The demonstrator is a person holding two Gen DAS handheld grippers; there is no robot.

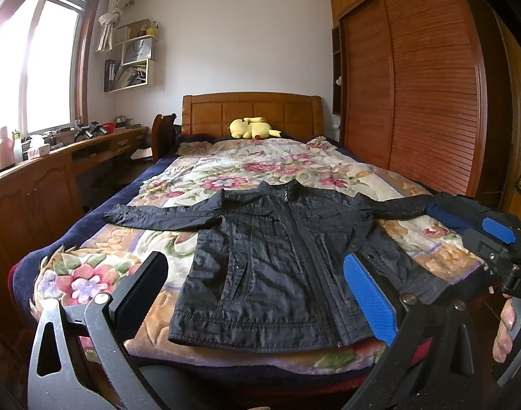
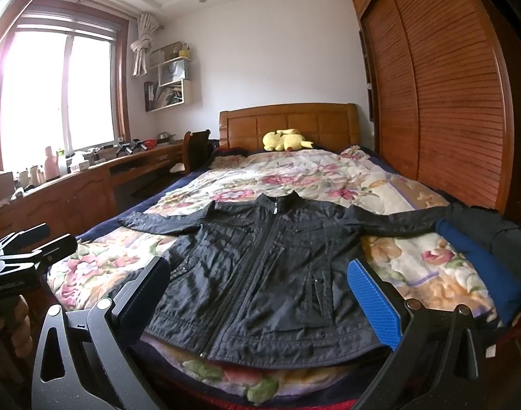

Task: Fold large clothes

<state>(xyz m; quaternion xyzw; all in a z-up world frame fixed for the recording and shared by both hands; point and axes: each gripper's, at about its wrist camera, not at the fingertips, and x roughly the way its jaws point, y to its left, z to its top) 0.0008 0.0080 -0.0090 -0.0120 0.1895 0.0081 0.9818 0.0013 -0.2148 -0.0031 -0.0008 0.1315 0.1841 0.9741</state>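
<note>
We hold both grippers over the foot of the bed, where the black quilted zip-front jacket [image 1: 277, 259] lies face up, zipped, sleeves spread wide, on the floral patterned blanket [image 1: 89, 273]. The left gripper [image 1: 257, 294] has its jaws spread wide and empty, short of the jacket's hem; the right gripper [image 2: 260, 294] likewise gapes with nothing between its jaws. The risks, as we judge them: the slick shell could slip from a shallow pinch, the soft blanket could be caught up with the hem, and the sleeve to the jacket's right, which ends against the dark blue-and-black folded garment [image 2: 482, 259], could drag that pile along. Left of the jacket, a curved wooden table [image 1: 55, 157] crowded with bottles runs under the bright window [image 1: 31, 68]. Beyond the jacket, a yellow plush toy [image 1: 251, 127] rests by the wooden headboard [image 1: 253, 109]. To the jacket's right stands a slatted wooden wardrobe [image 1: 414, 95].
</note>
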